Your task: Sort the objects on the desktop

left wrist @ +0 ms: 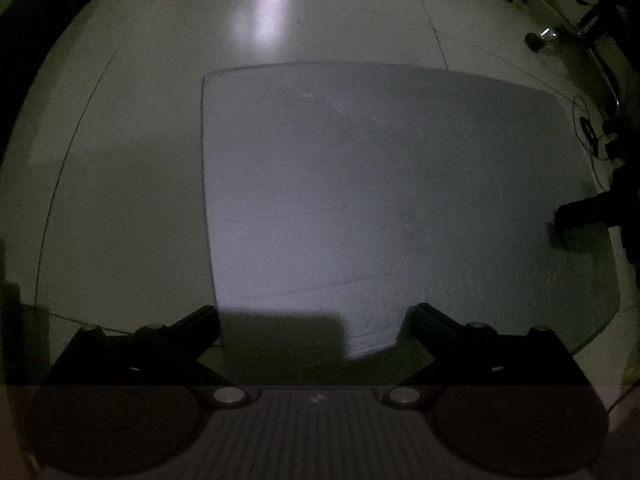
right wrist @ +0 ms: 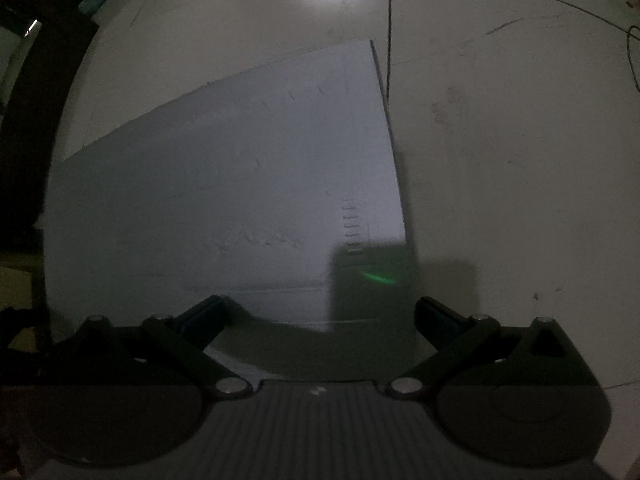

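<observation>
The scene is dim. A bare pale grey board [left wrist: 380,184] lies below my left gripper [left wrist: 314,322], which is open and empty with its fingers spread wide. The same board [right wrist: 240,184] shows in the right wrist view under my right gripper [right wrist: 320,312], also open and empty. No desktop objects show on the board in either view. A dark gripper tip [left wrist: 580,220] reaches over the board's right edge in the left wrist view.
Pale tiled floor [left wrist: 140,160] surrounds the board. A wheeled chair base [left wrist: 560,32] and cables [left wrist: 588,128] stand at the far right. A dark cable [right wrist: 389,32] runs past the board's right edge. Dark furniture [right wrist: 36,120] lines the left.
</observation>
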Demonstrator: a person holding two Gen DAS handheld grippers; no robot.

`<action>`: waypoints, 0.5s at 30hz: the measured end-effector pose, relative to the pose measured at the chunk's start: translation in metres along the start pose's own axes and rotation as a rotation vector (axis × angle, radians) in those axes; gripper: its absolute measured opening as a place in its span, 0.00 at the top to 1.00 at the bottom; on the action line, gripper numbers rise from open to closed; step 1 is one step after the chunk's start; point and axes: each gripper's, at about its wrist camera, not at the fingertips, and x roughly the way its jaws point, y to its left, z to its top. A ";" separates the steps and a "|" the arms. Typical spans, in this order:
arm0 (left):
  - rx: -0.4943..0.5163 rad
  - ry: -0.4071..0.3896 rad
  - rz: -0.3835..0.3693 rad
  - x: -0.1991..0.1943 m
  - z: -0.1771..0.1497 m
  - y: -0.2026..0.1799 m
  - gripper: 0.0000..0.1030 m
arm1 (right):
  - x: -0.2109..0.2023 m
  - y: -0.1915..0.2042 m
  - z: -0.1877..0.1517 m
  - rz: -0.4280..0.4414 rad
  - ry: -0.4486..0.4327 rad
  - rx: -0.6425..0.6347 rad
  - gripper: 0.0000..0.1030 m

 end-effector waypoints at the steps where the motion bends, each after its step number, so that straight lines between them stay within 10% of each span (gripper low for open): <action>1: 0.004 -0.005 0.001 0.001 0.000 0.000 0.01 | 0.001 0.000 -0.001 0.000 -0.001 0.006 0.00; 15: 0.044 0.016 0.039 0.012 -0.007 0.005 0.02 | 0.008 -0.006 -0.009 -0.020 -0.006 0.009 0.00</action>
